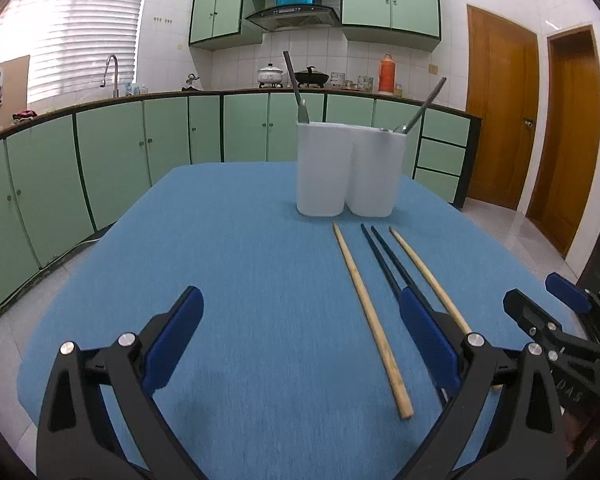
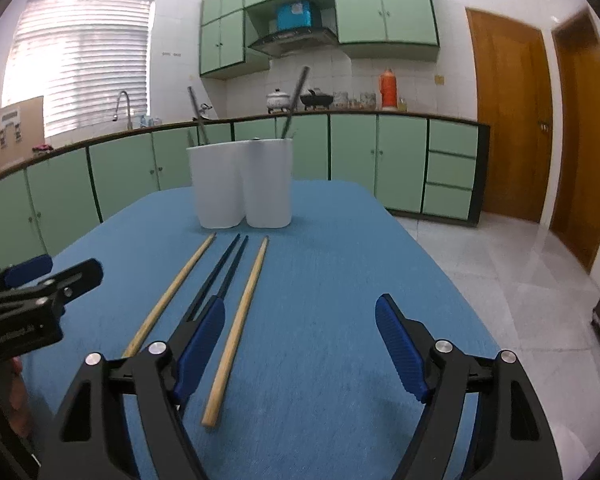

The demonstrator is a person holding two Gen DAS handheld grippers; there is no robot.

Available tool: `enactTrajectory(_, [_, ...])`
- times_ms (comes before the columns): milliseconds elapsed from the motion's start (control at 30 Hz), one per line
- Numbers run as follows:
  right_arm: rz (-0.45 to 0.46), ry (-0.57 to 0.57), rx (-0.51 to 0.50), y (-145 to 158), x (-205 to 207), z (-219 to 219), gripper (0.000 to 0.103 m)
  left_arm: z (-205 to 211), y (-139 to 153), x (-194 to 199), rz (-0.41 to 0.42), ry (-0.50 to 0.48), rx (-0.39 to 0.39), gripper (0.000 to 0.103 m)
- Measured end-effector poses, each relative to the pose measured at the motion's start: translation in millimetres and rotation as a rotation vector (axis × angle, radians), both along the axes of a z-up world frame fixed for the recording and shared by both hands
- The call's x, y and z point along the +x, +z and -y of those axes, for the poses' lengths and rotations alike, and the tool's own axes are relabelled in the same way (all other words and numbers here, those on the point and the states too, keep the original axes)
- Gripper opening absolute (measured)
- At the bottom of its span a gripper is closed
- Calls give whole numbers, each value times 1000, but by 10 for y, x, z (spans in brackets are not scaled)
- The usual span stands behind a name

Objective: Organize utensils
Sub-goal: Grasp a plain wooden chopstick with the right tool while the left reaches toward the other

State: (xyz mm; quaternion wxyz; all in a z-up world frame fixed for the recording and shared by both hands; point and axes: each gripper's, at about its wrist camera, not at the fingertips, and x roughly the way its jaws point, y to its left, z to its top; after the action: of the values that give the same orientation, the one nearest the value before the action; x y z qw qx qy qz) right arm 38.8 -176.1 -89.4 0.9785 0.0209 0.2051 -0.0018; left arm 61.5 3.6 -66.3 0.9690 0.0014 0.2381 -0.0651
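On the blue table (image 1: 240, 264) lie two wooden chopsticks and a pair of dark chopsticks (image 1: 384, 252) between them. The left wooden chopstick (image 1: 370, 312) is the nearer one in the left wrist view; the right wooden one (image 2: 240, 320) lies between my right gripper's fingers. Behind them stand two white holders (image 1: 350, 168), side by side, with metal utensil handles (image 1: 294, 84) sticking out. My left gripper (image 1: 300, 320) is open above bare cloth, left of the chopsticks. My right gripper (image 2: 300, 328) is open too, nothing pressed by its pads.
Green cabinets (image 1: 140, 152) and a counter with sink, pots and an orange flask (image 1: 386, 74) run behind the table. Wooden doors (image 2: 504, 120) stand at the right. Tiled floor (image 2: 520, 288) lies beyond the table's right edge.
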Motion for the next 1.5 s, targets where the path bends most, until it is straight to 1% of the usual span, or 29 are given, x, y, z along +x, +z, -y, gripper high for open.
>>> enactTrajectory(67, [9,11,-18,-26,-38,-51,71,-12,-33,-28,-8,2,3,96])
enactTrajectory(133, [9,21,-27,-59,-66,-94,66,-14,-53,-59,-11,2,-2,96])
enactTrajectory(267, [7,34,-40,-125,-102,-158,60,-29,-68,-106,-10,-1,-2,95])
enactTrajectory(467, [-8,51,-53,-213,-141,-218,51,-31,-100,-176,-21,-9,2,95])
enactTrajectory(633, [-17,59,-50,-282,-156,-269,42,-31,-107,-211,-26,-7,-6,95])
enactTrajectory(767, [-21,59,-52,-320,-152,-278,38,-27,-127,-230,-32,-4,-9,95])
enactTrajectory(933, [-27,58,-59,-346,-156,-322,28,-2,-139,-245,-31,-6,-13,95])
enactTrajectory(1067, [-29,59,-77,-357,-159,-372,23,32,-145,-257,-30,-9,-17,95])
enactTrajectory(1167, [-30,74,-76,-373,-161,-375,15,55,-150,-261,-34,-15,-22,95])
enactTrajectory(1200, [-31,82,-76,-373,-160,-382,10,64,-155,-263,-34,-17,-21,95])
enactTrajectory(1233, [-31,87,-78,-373,-160,-394,8,73,-160,-266,-33,-18,-21,95])
enactTrajectory(1333, [-30,79,-67,-373,-161,-372,7,110,-172,-268,-34,-24,-20,95])
enactTrajectory(1500, [-30,36,-5,-361,-166,-203,7,167,-195,-279,-38,-34,-13,95])
